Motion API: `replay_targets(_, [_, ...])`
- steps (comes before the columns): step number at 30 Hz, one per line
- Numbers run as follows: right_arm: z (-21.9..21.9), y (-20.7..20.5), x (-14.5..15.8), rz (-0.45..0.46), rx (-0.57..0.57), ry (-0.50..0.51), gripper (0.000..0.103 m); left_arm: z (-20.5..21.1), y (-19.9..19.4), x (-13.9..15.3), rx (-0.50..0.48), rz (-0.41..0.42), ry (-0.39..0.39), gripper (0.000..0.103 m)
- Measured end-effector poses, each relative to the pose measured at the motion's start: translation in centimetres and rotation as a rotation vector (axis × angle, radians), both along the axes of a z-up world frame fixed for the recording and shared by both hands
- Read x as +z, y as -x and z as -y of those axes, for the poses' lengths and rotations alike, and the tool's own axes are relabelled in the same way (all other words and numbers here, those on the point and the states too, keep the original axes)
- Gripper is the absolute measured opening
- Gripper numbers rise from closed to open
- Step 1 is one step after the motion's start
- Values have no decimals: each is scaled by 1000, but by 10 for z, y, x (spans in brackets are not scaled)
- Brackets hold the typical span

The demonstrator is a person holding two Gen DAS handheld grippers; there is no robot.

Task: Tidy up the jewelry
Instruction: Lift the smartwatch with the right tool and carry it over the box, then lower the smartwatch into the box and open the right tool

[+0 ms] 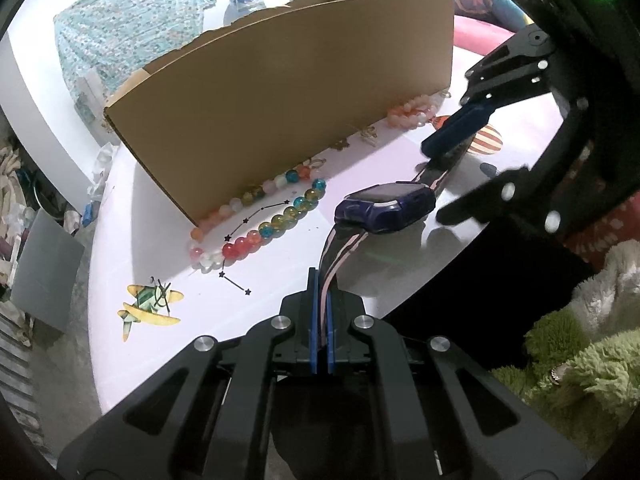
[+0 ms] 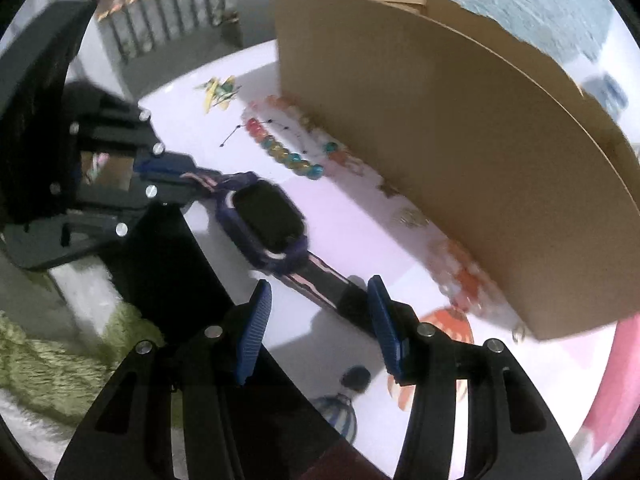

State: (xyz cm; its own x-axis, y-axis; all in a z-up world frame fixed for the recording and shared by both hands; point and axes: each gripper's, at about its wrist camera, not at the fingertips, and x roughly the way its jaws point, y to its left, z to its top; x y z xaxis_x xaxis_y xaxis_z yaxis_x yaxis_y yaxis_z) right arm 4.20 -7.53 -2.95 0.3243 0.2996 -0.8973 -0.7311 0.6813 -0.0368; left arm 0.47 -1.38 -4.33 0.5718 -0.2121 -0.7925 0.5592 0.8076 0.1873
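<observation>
A white counter (image 1: 400, 264) printed with small cartoon pictures carries a tall brown cardboard box (image 1: 288, 92). The box stands upright and its inside is hidden from both views, so its contents cannot be told.

A purple smartwatch (image 1: 385, 207) lies on the counter in front of the box, screen facing up, with its pink-striped strap stretched out on both sides. The left gripper (image 1: 320, 300) has its blue pads pressed together on one end of the strap. The right gripper (image 2: 320, 320) hovers over the other end of the strap with its pads spread apart, one on each side of the strap; in the blurred view it cannot be told whether either pad touches the strap.

A bracelet of multicoloured glass beads (image 1: 276, 222) lies along the foot of the box, just beside the watch. A second bracelet of pink and white beads (image 1: 414, 114) lies farther along the same wall, touching the box. Small metal trinkets (image 1: 366, 134) sit between the two bracelets, too small to identify.
</observation>
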Motion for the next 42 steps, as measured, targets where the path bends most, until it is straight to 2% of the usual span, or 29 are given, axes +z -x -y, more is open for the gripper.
replay_targets(3, [-10,3,0,30,18,8,49,-1,-6,0,-6,8,6,3])
replay_targets(5, [-15,9,-2,72,29,23,44,0,-7,-1,-8,15,6,3])
replay_targets(9, [-17,16,2,127,5,16,20,2,-1,-1,-17,61,-27,2])
replay_targets(10, [-18,18,2,147,1,27,17,3,0,0,-20,78,-39,2])
replay_targets(17, [-21,36,19,339,-29,78,15,6,6,23,-35,172,-57,2])
replay_targets(20, [-23,39,43,433,-46,78,15,7,10,48,-46,250,-59,2])
replay_targets(25, [-19,29,105,605,-72,46,15,9,1,107,-78,394,-18,2])
replay_targets(30, [-10,-13,156,718,-67,22,15,15,-42,157,-119,502,2,2])
replay_targets(32, [-10,-46,163,703,-51,23,15,20,-70,165,-125,507,-3,2])
replay_targets(35, [-6,-106,158,607,-24,28,15,24,-116,161,-126,441,-2,2])
replay_targets(38, [-8,-171,138,450,13,48,15,26,-177,144,-116,299,-8,2])
replay_targets(42, [-10,-228,113,305,63,68,15,26,-228,128,-98,168,-41,4])
